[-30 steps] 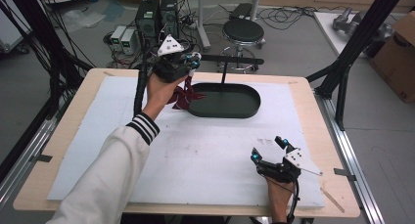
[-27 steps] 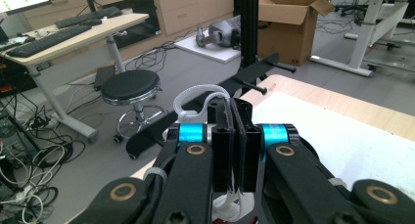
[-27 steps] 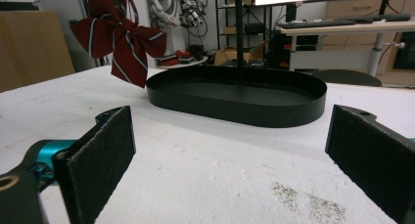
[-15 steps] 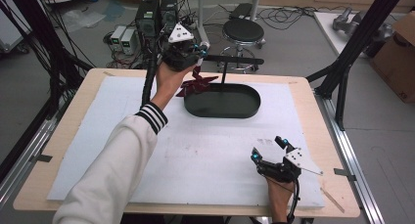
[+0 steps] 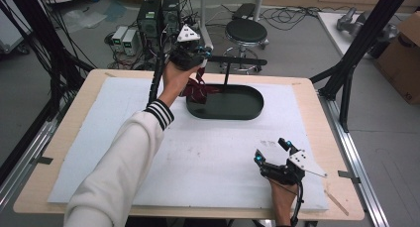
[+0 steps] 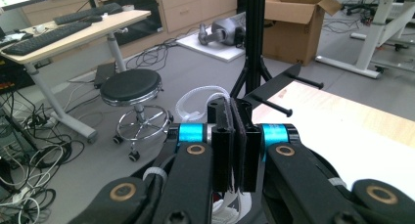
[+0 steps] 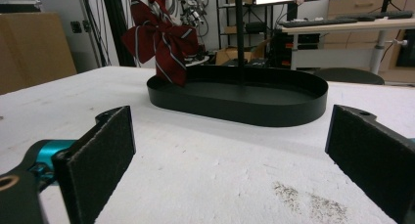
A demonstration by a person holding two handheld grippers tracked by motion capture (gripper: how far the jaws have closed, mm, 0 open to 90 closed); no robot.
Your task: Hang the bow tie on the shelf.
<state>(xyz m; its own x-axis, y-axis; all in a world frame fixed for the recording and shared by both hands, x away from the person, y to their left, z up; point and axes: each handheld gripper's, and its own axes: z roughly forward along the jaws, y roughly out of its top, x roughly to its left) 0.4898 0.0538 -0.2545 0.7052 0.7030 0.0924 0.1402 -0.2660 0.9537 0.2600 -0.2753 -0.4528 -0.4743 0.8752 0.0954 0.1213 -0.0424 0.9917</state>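
One striped red bow (image 5: pixel 199 88) was pinched by its white band between the left gripper (image 5: pixel 194 52)'s fingers, above one black tray (image 5: pixel 247 108); the right gripper (image 5: pixel 273 150)'s fingers were spread.

Black stand (image 5: pixel 226 72) beside raised left gripper (image 5: pixel 198 52)

Bow tie (image 5: pixel 198 89) partly hidden behind the left hand (image 5: pixel 174 78) in high view; grip point unseen. Stand's upright (image 7: pixel 239 33) cut off by top edge in right gripper view. White loop (image 6: pixel 198 98) mostly hidden behind pressed-together jaws.
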